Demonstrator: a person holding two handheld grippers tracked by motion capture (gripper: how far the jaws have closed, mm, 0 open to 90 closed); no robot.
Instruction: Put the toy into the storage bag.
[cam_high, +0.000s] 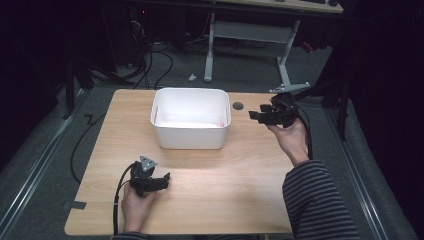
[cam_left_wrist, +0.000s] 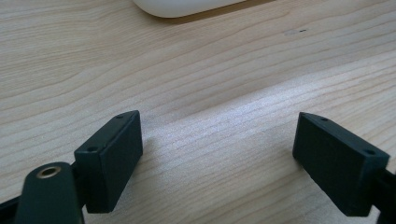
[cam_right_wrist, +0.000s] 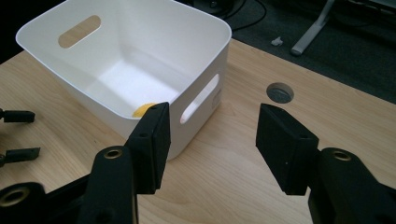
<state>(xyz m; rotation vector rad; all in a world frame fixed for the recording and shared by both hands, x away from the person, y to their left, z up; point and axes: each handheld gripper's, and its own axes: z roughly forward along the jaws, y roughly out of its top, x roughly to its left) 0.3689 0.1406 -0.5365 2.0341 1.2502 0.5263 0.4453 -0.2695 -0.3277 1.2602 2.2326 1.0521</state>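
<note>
While both jaws gape, the white bin (cam_right_wrist: 140, 60) sits beyond the right gripper (cam_right_wrist: 212, 140).

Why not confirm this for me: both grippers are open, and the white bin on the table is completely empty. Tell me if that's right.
Not quite. Both the left gripper and right gripper are open, but the white bin on the table is not empty: the right gripper view shows a small yellow object on its floor.
</note>
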